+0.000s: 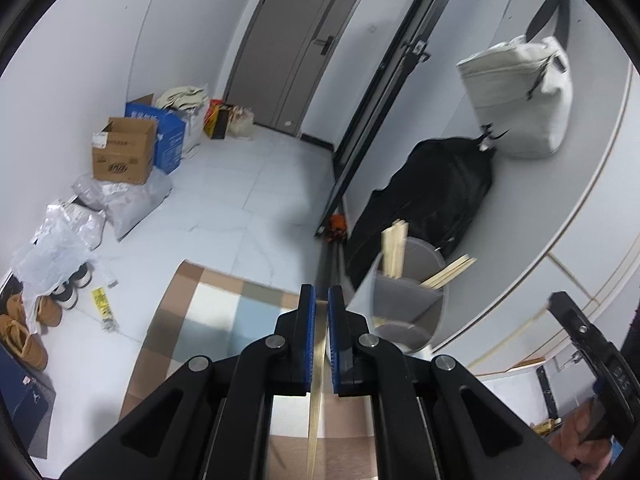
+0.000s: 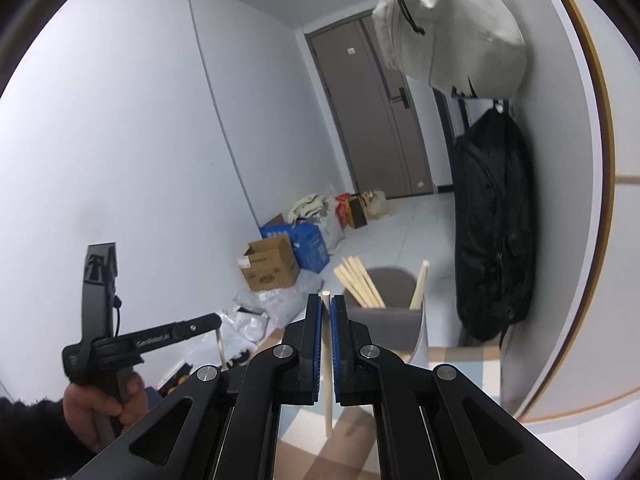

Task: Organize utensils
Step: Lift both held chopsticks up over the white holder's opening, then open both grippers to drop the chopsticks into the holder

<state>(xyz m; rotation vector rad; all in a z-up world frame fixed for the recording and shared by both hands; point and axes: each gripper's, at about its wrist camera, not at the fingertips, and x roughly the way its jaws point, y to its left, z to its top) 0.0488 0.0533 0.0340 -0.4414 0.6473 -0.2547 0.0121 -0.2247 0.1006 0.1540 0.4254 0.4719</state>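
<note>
Entryway floor: one holder (image 2: 384,320) with about six chopsticks; beside it, each gripper's jaws pinch one chopstick: left gripper (image 1: 321,320), right gripper (image 2: 326,320).

Two wrist fisheyes, angled downward along fingers (image 1: 308,340), sharing utensil holder (image 1: 412,308) and door (image 2: 384,120)
</note>
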